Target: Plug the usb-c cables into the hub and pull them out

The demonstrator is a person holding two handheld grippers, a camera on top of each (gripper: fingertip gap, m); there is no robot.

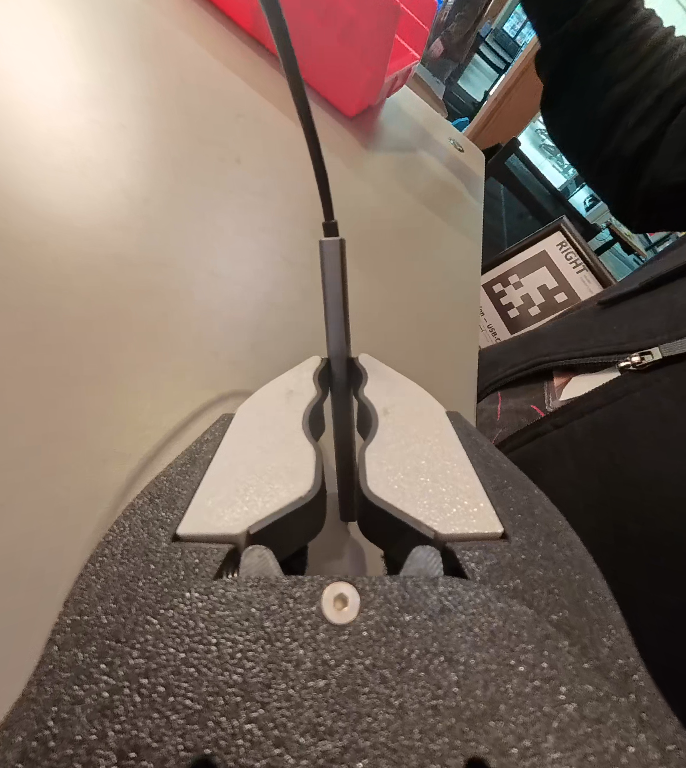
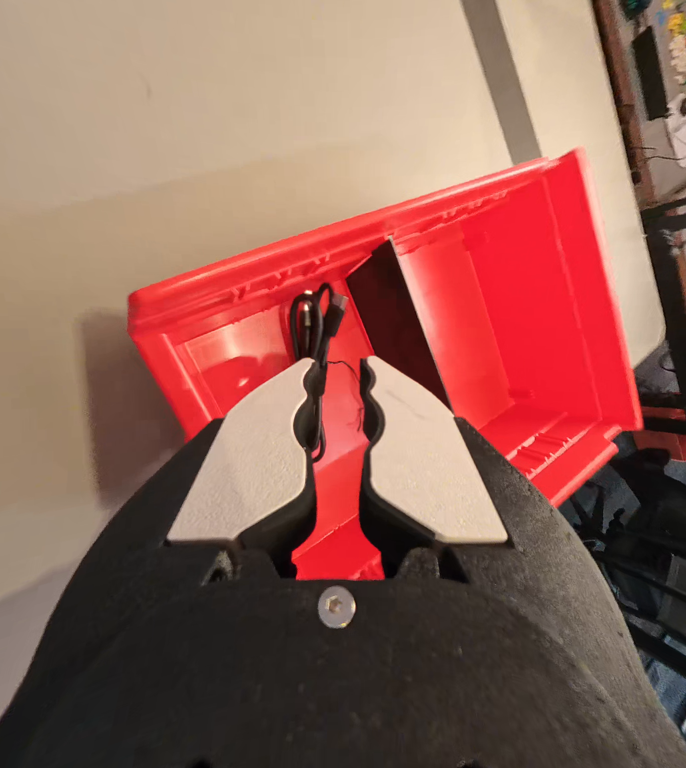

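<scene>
In the left wrist view the hub (image 1: 336, 332) is clamped edge-on in the left gripper (image 1: 340, 370) above the table (image 1: 125, 249); in the right wrist view the right gripper (image 2: 337, 370) is parted and empty over the red bin (image 2: 540, 311), where a usb-c cable (image 2: 312, 324) lies coiled; fetching is judged in hand; a plug must next be gripped.

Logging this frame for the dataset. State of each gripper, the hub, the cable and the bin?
left gripper: shut on the hub
hub: edge-on between the fingers, own lead running up and away
right gripper: open, empty, aimed into the bin
usb-c cable: coiled loose in the bin, plug free
red bin: open, black divider in place
</scene>
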